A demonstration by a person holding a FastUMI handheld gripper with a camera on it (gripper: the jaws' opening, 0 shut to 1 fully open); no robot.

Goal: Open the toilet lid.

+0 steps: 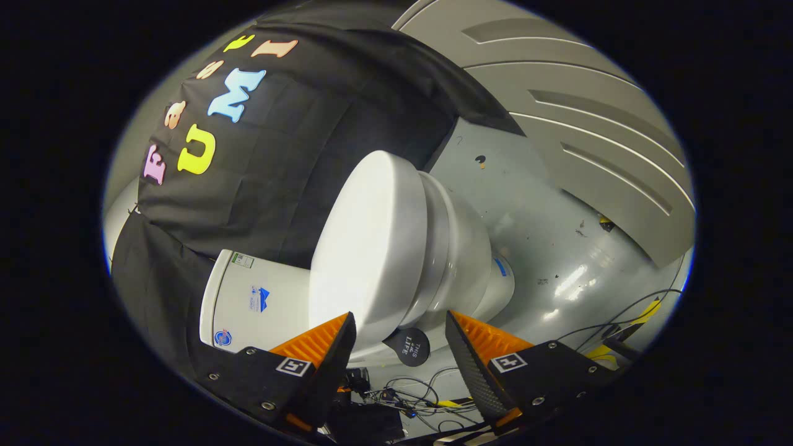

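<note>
The toilet lid (365, 248) is lying closed on the seat, and it is sitting just ahead of the fingers, a little toward the left one; the whole view is rolled to the side, so the toilet is appearing tilted. The lid is down flat, so its rim is the only place to catch it, and I am judging that this is why the gripper (399, 328) is being held low and near to the front edge. The bowl (458, 254) is standing under the lid on the grey floor (545, 217), and the tank (248, 297) is leaning against the black cloth wall (297, 142) behind it. The fingers are standing spread apart, with nothing between them and touching nothing, probably so that the lid's edge is fitting into the gap. A small dark round tag (410, 345) is hanging at the front of the toilet, between the fingertips. Loose cables (421, 396) are lying on the floor near the fingers. The lifting is not yet begun.
</note>
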